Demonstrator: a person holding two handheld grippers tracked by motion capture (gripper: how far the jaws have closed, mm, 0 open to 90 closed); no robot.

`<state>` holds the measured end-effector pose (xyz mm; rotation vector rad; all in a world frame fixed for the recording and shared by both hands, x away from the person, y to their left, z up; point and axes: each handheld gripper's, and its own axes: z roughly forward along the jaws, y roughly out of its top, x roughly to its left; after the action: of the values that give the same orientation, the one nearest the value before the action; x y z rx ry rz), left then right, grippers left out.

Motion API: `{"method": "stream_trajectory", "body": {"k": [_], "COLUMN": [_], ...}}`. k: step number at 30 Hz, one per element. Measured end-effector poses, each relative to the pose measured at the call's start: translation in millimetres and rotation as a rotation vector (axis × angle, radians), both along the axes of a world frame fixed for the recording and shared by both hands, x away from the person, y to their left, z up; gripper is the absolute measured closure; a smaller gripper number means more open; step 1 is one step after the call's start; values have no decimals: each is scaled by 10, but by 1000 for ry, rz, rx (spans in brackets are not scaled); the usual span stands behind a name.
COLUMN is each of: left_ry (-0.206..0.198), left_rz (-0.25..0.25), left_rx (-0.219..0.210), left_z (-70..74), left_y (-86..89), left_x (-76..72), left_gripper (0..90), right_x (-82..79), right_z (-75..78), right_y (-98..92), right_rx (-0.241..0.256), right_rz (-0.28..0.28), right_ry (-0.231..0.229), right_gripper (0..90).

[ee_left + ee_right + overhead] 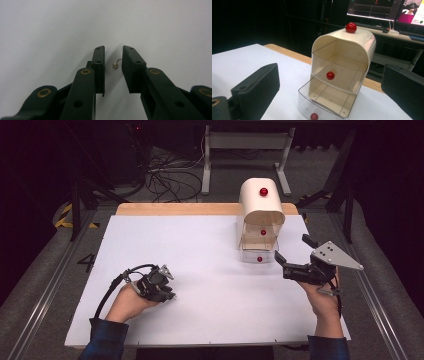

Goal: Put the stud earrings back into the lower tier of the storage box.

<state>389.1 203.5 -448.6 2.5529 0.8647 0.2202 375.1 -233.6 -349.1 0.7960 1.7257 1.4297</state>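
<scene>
The table (200, 245) carries a cream drawer box (260, 215) at its far right, bottom drawer (324, 102) pulled out to receive something. The right gripper (290, 255), jaws wide, waits beside that box. Well left of it, the left gripper (113, 67), jaws slightly parted, straddles a tiny earring (115, 65), ready to pinch.

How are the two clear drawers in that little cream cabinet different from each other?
The lower drawer is pulled out well past the cabinet front, while the upper drawer sits pushed in. The lower drawer's floor is open to view from above; the upper drawer's floor lies under the cabinet's curved hood. Both are clear plastic, each with a round red knob on its front.
</scene>
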Motion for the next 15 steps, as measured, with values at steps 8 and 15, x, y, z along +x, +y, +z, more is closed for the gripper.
{"method": "stream_trajectory", "body": {"k": [8, 15], "left_ry": [-27, -19], "left_rz": [13, 3], "left_rx": [62, 99], "left_z": [9, 25], "left_y": [-94, -143], "left_x": [-43, -39], "left_gripper": [756, 798], "right_x": [-9, -10], "right_z": [12, 15], "right_y": [5, 2], "right_rx": [-6, -7], "right_rz": [2, 3], "right_ry": [1, 7], "right_gripper": [24, 25]}}
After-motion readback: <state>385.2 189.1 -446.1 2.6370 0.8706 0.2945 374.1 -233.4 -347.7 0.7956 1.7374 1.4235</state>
